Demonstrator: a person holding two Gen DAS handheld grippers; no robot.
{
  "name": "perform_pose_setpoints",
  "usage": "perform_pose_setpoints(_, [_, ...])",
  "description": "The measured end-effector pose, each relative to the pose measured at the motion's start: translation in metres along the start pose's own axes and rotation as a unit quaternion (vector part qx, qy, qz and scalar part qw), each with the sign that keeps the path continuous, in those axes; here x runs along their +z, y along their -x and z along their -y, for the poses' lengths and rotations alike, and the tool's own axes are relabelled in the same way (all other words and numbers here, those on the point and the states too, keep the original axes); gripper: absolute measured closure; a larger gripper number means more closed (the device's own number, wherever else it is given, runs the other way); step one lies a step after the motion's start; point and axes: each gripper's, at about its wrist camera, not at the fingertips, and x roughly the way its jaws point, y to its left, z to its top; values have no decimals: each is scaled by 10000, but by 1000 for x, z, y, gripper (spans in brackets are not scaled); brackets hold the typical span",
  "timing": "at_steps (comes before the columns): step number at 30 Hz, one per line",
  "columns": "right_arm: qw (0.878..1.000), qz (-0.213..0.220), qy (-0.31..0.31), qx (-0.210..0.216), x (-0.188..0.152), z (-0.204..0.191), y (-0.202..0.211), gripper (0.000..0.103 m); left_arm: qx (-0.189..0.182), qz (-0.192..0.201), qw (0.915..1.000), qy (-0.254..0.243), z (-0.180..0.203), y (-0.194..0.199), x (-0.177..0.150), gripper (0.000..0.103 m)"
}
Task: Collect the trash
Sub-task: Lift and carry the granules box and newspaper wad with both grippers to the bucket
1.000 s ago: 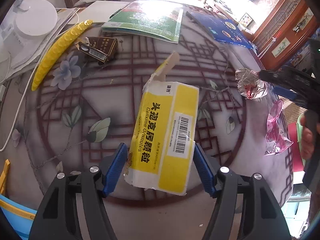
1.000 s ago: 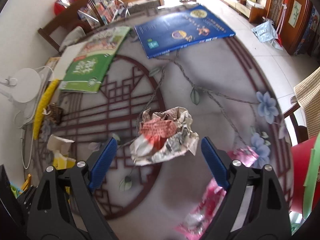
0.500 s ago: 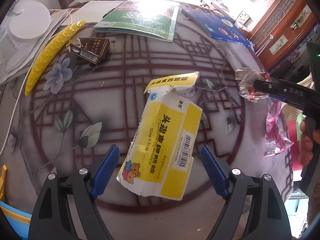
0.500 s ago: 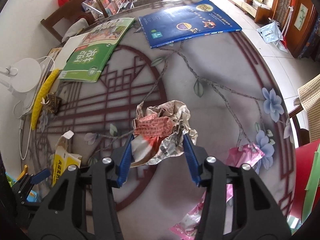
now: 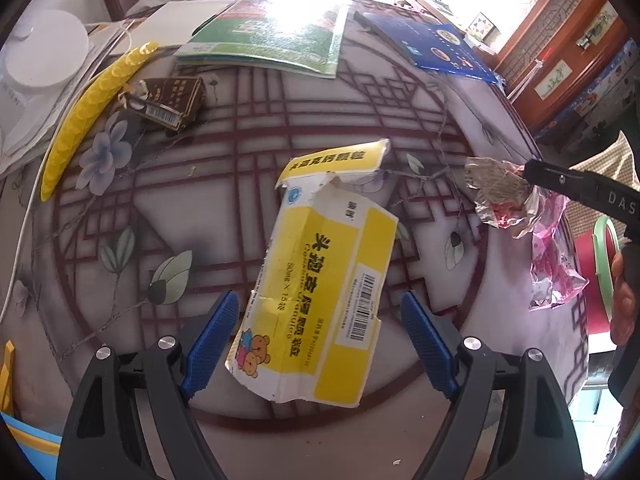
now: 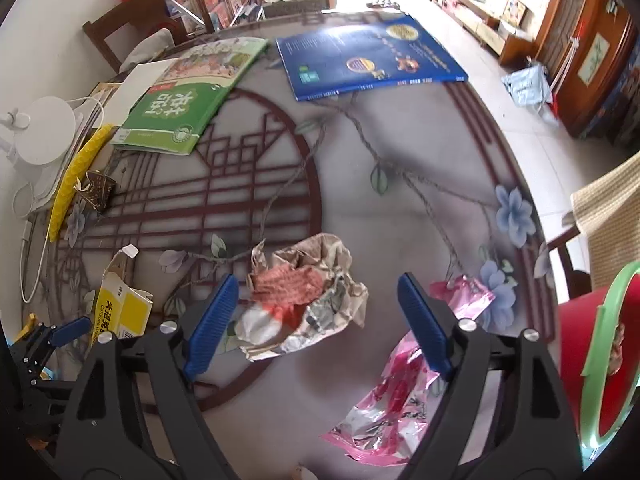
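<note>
Trash lies scattered on the patterned round table point(image 6: 420, 184) under both my tools. My left gripper point(image 5: 320, 340) points steeply down with its blue pads spread wide; the torn yellow medicine box point(image 5: 320, 292) lies flat on the table between them, and neither pad presses on it. Its ripped flap point(image 5: 336, 160) sticks out at the far end.

My right gripper point(image 6: 316, 320) is opening, and the crumpled foil wrapper point(image 6: 308, 300) sits between the pads, nearest the left one; I cannot tell whether it touches. Just beside the right pad lies a pink foil bag point(image 6: 396, 400), partly under the finger.

Farther off, a small brown box point(image 5: 172, 100) rests near a long yellow strip point(image 5: 88, 120), close to the white lamp base point(image 5: 44, 52). A green book point(image 6: 188, 100) and a blue book point(image 6: 368, 56) lie at the table's far side. A red bin with a green rim point(image 6: 600, 360) stands off the table's right edge.
</note>
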Motion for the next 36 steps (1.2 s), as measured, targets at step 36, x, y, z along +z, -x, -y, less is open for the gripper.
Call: perform_pose_setpoints(36, [9986, -328, -185, 375, 1, 3, -24, 22, -14, 10, 10000, 15, 0, -5, 5, 50])
